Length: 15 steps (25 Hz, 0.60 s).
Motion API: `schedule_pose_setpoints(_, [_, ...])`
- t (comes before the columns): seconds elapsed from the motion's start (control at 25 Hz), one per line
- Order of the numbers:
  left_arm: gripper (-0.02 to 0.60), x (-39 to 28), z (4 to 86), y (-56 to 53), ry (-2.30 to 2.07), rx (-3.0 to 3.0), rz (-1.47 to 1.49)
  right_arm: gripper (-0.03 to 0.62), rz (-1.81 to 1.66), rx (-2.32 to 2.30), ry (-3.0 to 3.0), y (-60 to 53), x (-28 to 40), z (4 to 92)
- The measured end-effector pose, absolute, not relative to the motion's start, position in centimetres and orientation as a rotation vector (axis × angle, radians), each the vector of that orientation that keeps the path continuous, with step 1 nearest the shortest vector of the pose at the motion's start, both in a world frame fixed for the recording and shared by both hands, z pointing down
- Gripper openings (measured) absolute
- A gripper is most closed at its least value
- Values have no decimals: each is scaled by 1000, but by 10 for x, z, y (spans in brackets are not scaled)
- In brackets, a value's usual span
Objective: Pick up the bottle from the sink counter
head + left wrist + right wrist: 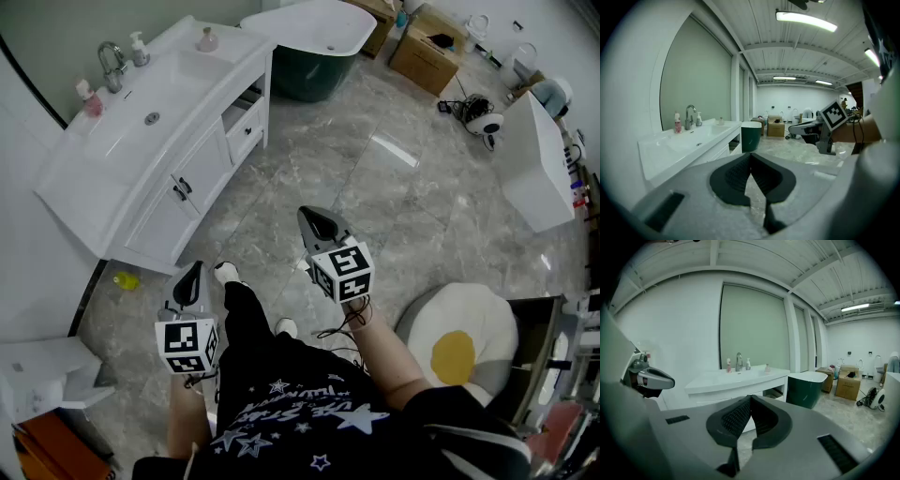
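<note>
Three bottles stand on the white sink counter [70, 178]: a pink-capped bottle [91, 98] left of the faucet [112, 66], a white pump bottle [139, 49] to its right, and a small round pink bottle [207, 39] at the far end. They also show in the left gripper view, with the pink-capped bottle [677, 123] nearest, and in the right gripper view [728, 365]. My left gripper [194, 274] and right gripper [313, 218] hover over the floor, well short of the counter. Both are shut and hold nothing.
A dark green bathtub [309, 52] stands beyond the counter, with cardboard boxes [427, 52] behind it. A small yellow thing [125, 279] lies on the floor by the vanity's base. An egg-shaped cushion [459, 342] and a white cabinet [534, 164] are at the right.
</note>
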<state>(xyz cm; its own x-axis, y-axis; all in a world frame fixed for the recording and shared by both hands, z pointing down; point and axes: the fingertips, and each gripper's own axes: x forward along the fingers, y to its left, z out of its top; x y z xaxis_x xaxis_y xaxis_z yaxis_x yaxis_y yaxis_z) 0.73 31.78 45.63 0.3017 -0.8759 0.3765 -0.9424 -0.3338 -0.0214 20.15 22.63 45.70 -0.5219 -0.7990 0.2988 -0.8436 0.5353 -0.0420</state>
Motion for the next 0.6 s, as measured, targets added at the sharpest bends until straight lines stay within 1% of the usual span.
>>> schedule_pose_setpoints(0.6, [18,6,465,283,-1637,2373,494,3,303,1441,-2517,200,211,468])
